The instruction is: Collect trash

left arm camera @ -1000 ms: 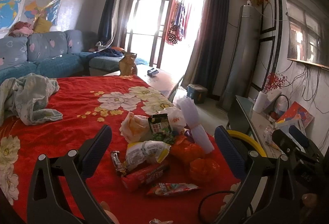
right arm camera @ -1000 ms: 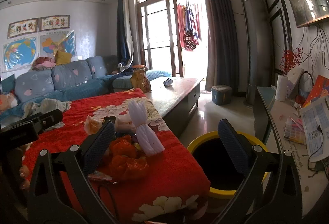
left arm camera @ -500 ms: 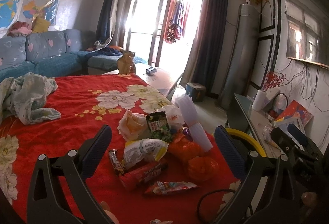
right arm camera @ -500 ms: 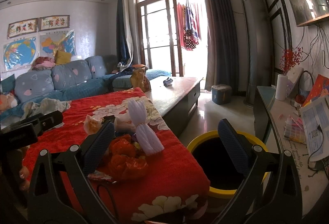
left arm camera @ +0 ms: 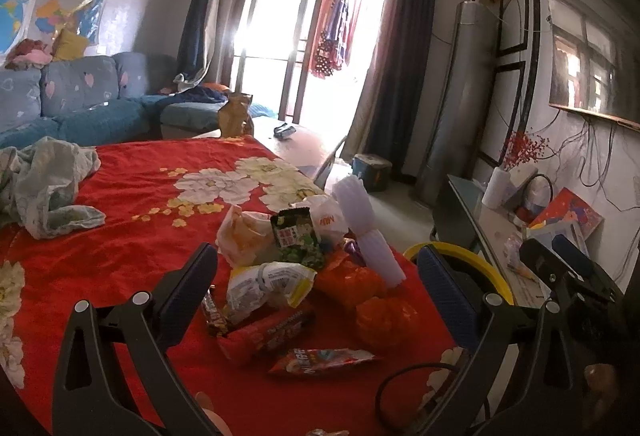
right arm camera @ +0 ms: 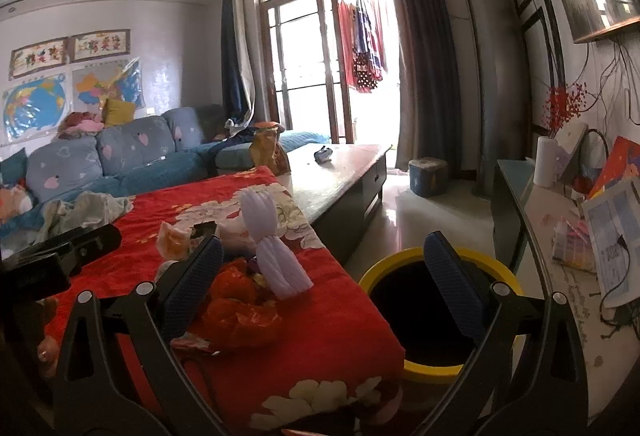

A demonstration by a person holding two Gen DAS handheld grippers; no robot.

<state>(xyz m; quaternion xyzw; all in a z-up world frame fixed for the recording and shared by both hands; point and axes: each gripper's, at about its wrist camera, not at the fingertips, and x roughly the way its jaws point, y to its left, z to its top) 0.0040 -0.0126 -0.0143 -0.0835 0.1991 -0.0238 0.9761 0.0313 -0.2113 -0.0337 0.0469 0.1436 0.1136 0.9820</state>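
Note:
A heap of trash lies on the red flowered cloth (left arm camera: 132, 248): a white foam net sleeve (left arm camera: 368, 232), crumpled orange bags (left arm camera: 384, 320), a white snack bag (left arm camera: 268, 280), a red wrapper (left arm camera: 268, 332) and a flat snack packet (left arm camera: 320, 360). My left gripper (left arm camera: 316, 284) hovers open over the heap, holding nothing. The right gripper (right arm camera: 320, 276) is open too, with the foam sleeve (right arm camera: 272, 248) and orange bag (right arm camera: 236, 304) ahead of its left finger. A yellow-rimmed bin (right arm camera: 432, 312) stands on the floor past the table's right edge.
A crumpled grey-green cloth (left arm camera: 40, 183) lies at the cloth's far left. A bare wooden tabletop (right arm camera: 340, 171) with a paper bag (right arm camera: 268, 151) extends behind. A sofa (right arm camera: 120, 159) is left; a cluttered side shelf (right arm camera: 568, 236) runs along the right wall.
The left gripper has drifted slightly, so the trash heap sits a little lower and nearer in its view. The right gripper has barely moved.

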